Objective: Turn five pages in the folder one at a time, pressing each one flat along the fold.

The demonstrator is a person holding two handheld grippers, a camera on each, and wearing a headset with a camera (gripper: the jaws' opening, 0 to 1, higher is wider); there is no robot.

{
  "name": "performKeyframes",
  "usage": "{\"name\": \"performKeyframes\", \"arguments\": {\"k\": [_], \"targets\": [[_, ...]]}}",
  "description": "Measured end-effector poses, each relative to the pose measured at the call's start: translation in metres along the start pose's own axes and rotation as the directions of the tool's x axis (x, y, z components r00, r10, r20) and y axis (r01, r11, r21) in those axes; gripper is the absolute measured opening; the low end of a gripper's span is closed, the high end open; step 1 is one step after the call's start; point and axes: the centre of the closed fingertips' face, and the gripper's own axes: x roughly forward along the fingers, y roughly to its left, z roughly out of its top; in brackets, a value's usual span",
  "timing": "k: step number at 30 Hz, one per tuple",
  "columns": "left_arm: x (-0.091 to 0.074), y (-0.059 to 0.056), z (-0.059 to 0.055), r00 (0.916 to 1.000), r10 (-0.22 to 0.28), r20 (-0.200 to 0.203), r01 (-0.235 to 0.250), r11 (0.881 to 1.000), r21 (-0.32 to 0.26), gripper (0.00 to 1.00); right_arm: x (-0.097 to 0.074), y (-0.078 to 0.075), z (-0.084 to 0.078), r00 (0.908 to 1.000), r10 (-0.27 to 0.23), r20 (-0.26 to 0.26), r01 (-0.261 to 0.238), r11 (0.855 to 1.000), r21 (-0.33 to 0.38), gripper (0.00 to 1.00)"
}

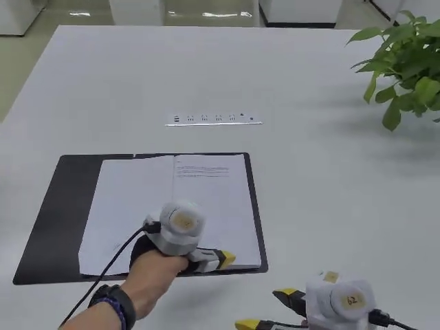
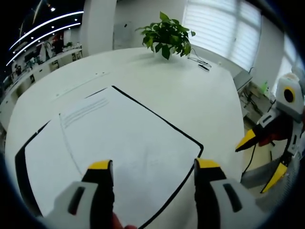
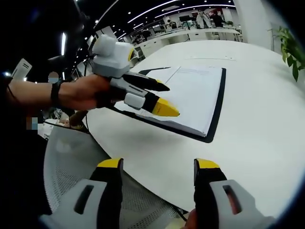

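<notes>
A: Staring at a big plain white tabletop [image 1: 330, 199] here, yeah? Anything on it besides the paperwork?

B: Yep, huge and matte white. Found an open black folder with white printed pages [image 1: 172, 199] lying flat right under the left gripper [image 1: 221, 260]. Gripped by a hand [image 1: 159, 265] with a dark wristband [image 1: 117, 301], hovering over the folder's near right corner, jaws spread wide, pinching nothing. Well ahead of that tool, past the folder's far edge, spotted a flush silver socket strip [image 1: 213, 119] sunk into the top. Ahead and way off to its right, a leafy green potted plant [image 1: 405, 55].

A: And the right gripper [image 1: 268, 309]?

B: Sitting just right of the left one and closer to the body, off the folder. Jaws parted too, clamped on nothing.

A: Any extra room detail from the gripper views?

B: Plenty. From the left gripper view: white slatted window blinds [image 2: 224, 24] beyond the plant, plus a thin dark cable [image 2: 201, 64] lying on the table past it. From the right gripper view: a grey mesh chair [image 3: 71, 157] below its own jaws at the table edge, and behind the left tool an open-plan office with bright ceiling strip lights [image 3: 63, 43]. From the head view instead: pale glossy floor [image 1: 20, 62] around the table's far side.
</notes>
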Motion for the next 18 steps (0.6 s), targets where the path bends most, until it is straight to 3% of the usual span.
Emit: {"name": "performKeyframes", "arguments": {"k": [7,10,12,18], "targets": [[0.02,-0.01,-0.002,0.9999,0.011,-0.009,-0.01,0.996,0.084,0.73,-0.002,-0.004,-0.003,1.0,-0.005,-0.007,0.005,1.0,0.018,0.58],[0.026,-0.009,-0.009,0.9988,0.037,-0.032,-0.034,0.994,0.105,0.71,-0.002,-0.006,-0.003,0.9999,-0.009,-0.009,0.009,1.0,0.024,0.57],[0.028,-0.005,-0.015,0.9964,0.064,-0.056,-0.055,0.987,0.149,0.69,-0.002,-0.008,-0.003,0.9999,-0.01,-0.006,0.01,0.999,0.032,0.56],[0.028,-0.003,-0.012,0.998,0.05,-0.039,-0.044,0.99,0.134,0.69,0.003,-0.011,-0.001,0.9999,-0.008,-0.012,0.009,0.999,0.036,0.55]]}}
